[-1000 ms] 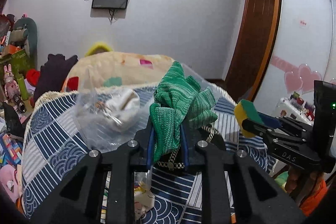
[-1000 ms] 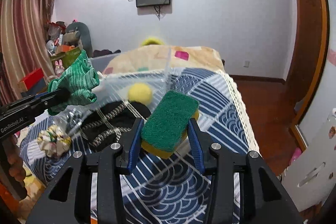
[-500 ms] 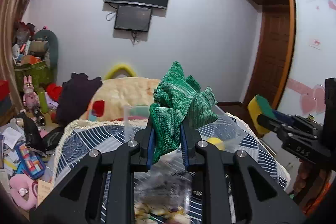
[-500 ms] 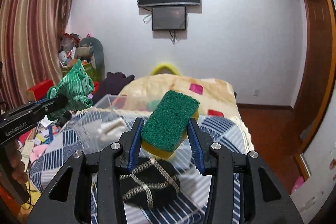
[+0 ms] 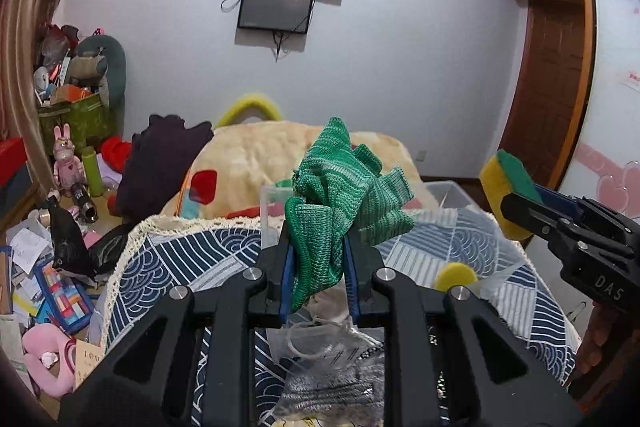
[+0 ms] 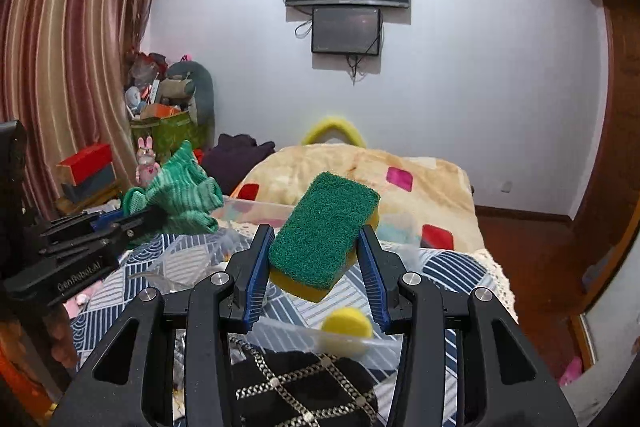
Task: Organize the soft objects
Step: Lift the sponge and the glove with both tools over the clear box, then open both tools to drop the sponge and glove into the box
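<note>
Left gripper (image 5: 316,275): jaws clamped on green knit cloth (image 5: 344,203), which is bunched and held up above the bed.
Right gripper (image 6: 316,279): jaws clamped on sponge (image 6: 324,235), green scour face up, yellow underside.
Below: clear plastic bin (image 6: 256,207) on blue wave-pattern bedspread (image 5: 168,267).
Also: yellow round puff (image 6: 346,325), black chain-pattern pouch (image 6: 304,387).

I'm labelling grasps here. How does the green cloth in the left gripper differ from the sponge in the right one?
The green cloth is knitted, crumpled and floppy, spilling above the left gripper; the sponge is a firm rectangular block in the right gripper. The cloth is all green with pale stripes; the sponge has a green scouring face over yellow foam. Both are clamped and lifted above the bed.
</note>
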{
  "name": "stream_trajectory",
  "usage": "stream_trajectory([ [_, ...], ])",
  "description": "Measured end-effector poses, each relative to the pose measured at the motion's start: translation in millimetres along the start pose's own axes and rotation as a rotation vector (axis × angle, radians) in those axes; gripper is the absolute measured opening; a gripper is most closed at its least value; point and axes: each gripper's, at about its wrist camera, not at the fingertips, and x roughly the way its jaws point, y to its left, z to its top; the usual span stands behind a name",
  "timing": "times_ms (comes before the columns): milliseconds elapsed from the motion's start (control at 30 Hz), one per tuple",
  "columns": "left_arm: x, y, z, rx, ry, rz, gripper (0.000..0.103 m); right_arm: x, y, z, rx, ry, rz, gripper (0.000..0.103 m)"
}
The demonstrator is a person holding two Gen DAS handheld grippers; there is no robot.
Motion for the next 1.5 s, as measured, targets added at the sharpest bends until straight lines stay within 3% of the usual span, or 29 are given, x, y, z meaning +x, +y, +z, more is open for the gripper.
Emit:
stream_trajectory([
  [600,49.4,-4.6,-15.5,0.025,0.125,0.014,0.022,63.7,-5.4,-22.4,0.026,0.214,0.038,0.039],
  [733,52.2,-5.9,-17.4,0.023,0.143,0.013,0.036,65.8,-3.2,-24.9,0.023,0.239,0.050,0.041],
  [833,49.5,-8.6,-18.3,0.030,0.146,-0.002,0.043,67.6,-2.6,-24.2,0.012,0.243,0.045,0.042],
  [933,42.3,-12.6,-18.7,0.049,0.129,0.009,0.060,67.5,-1.2,-23.8,0.000,0.242,0.043,0.048],
  [1167,21.9,-16.9,-11.8,0.085,0.096,0.002,0.067,50.9,-5.2,-19.3,0.002,0.198,0.036,0.057],
  [1500,-33.8,-18.1,6.7,0.102,-0.026,-0.022,0.081,8.0,-14.4,-1.7,0.017,0.074,0.034,0.066],
])
